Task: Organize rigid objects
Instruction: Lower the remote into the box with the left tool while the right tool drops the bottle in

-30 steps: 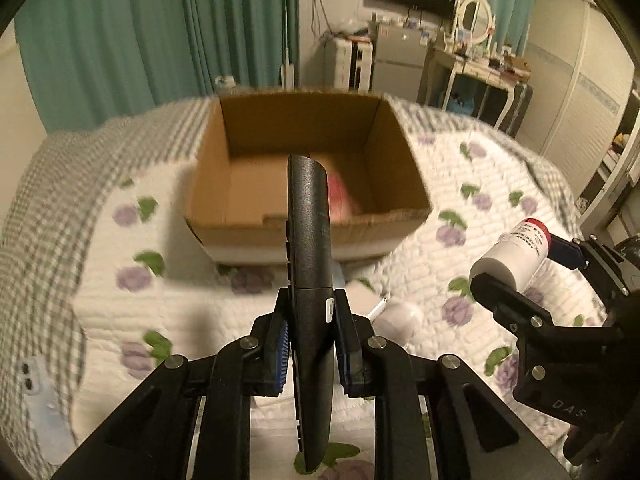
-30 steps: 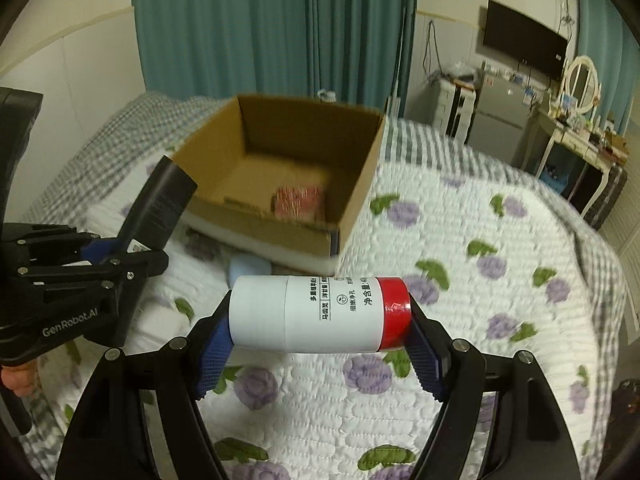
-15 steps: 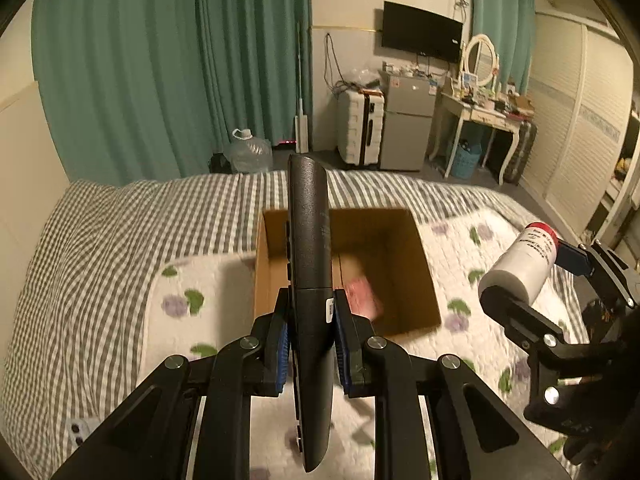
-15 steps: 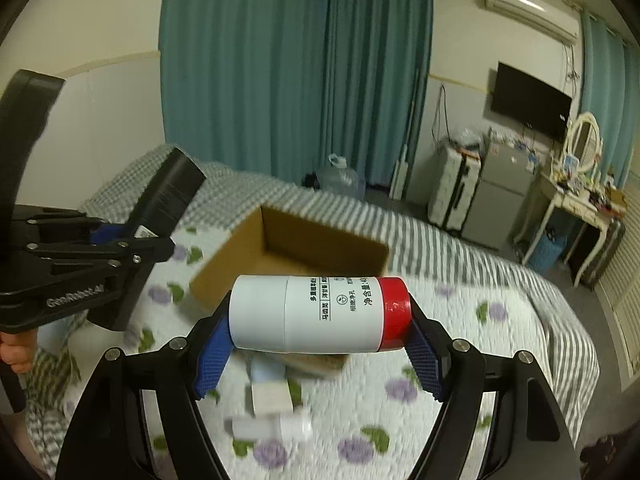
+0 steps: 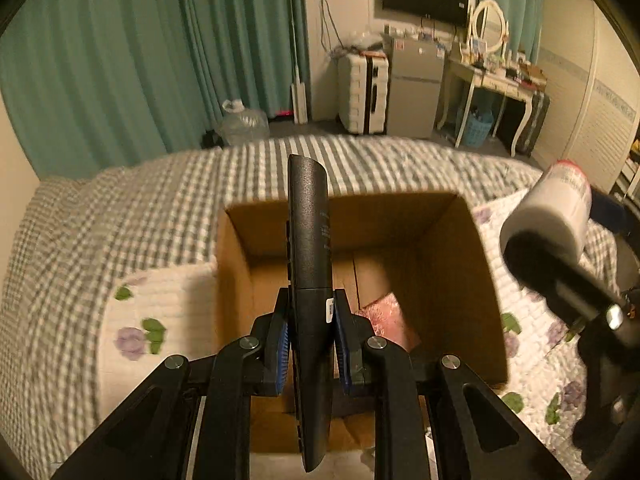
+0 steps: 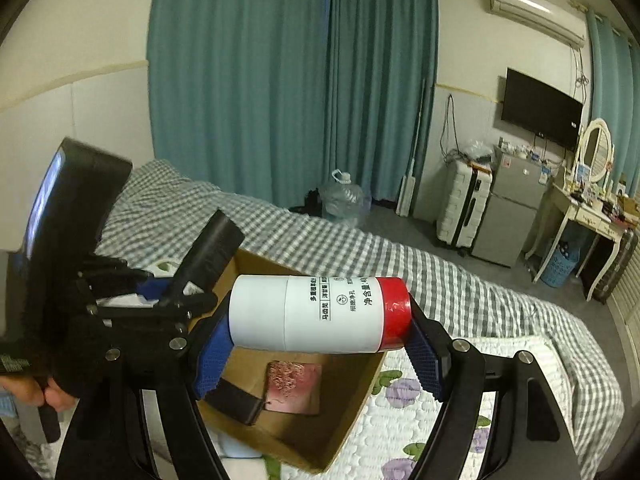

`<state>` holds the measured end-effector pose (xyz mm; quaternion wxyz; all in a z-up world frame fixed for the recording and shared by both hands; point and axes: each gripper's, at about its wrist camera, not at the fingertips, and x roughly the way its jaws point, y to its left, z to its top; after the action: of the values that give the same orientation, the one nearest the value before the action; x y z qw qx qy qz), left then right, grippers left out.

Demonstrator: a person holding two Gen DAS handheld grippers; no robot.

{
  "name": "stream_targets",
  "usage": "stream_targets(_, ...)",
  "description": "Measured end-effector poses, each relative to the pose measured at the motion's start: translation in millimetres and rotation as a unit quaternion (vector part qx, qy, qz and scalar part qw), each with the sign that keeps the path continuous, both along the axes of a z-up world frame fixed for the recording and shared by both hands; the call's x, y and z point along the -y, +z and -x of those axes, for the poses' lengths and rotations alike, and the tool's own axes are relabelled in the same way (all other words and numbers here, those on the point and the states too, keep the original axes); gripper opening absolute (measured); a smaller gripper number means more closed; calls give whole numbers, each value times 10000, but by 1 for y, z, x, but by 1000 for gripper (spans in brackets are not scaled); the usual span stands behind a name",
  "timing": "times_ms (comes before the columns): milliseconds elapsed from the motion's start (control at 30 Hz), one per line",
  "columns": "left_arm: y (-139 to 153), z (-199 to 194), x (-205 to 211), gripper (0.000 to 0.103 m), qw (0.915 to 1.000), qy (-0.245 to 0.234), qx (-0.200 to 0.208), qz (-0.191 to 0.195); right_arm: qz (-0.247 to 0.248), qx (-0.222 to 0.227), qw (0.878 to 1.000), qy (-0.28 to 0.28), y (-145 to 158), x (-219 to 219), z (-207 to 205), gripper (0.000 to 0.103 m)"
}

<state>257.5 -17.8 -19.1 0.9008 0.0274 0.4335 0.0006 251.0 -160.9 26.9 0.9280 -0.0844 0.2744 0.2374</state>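
Observation:
My left gripper (image 5: 309, 332) is shut on a long black remote control (image 5: 310, 240), held edge-up over the open cardboard box (image 5: 452, 240); the remote also shows in the right wrist view (image 6: 208, 252). My right gripper (image 6: 320, 344) is shut on a white bottle with a red cap (image 6: 320, 314), held sideways above the box (image 6: 344, 412); the bottle also shows in the left wrist view (image 5: 552, 208). A pink packet (image 5: 384, 320) lies on the box floor, also in the right wrist view (image 6: 294, 386).
The box sits on a bed with a white flowered quilt (image 5: 160, 312) over a grey checked blanket (image 5: 100, 208). Beyond the bed are teal curtains (image 6: 288, 80), a water jug (image 6: 344, 200), a suitcase, a small fridge and a dressing table (image 5: 496, 80).
Both grippers have moved closer to and over the box. The box now looks larger and sits right under the remote and the bottle. Both grips are unchanged.

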Motion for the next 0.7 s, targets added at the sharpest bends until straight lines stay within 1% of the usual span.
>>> stream_targets(33, -10, -4, 0, 19, 10000, 5, -91, 10, -4, -49, 10000, -22, -5, 1, -5, 76)
stream_targets(167, -33, -15, -1, 19, 9995, 30, -310, -4, -18, -231, 9997, -73, -27, 2, -20, 76)
stream_targets(333, -51, -22, -5, 20, 9986, 173, -506, 39, 9, -389, 9991, -139, -44, 7, -30, 76)
stream_targets(367, -54, -22, -5, 23, 9984, 184, -540, 39, 8, -402, 9991, -151, -46, 8, -30, 76)
stream_targets(400, -56, -22, -5, 24, 9983, 200, -550, 21, 10, -412, 9990, -170, -47, 9, -30, 76)
stream_targets(433, -56, -20, -4, 30, 9983, 205, -548, -18, 10, -414, 9990, -177, -48, 10, -29, 76)
stream_targets(500, -54, -16, -4, 47, 9985, 197, -514, -23, 15, -419, 9989, -187, -48, 12, -28, 76)
stream_targets(533, -50, -12, -4, 59, 9987, 236, -457, -63, 25, -420, 9989, -191, -48, 12, -27, 76)
stream_targets(700, -27, 8, -3, 59, 9997, 139, -144, -113, 10, -370, 9991, -229, -43, 14, -22, 76)
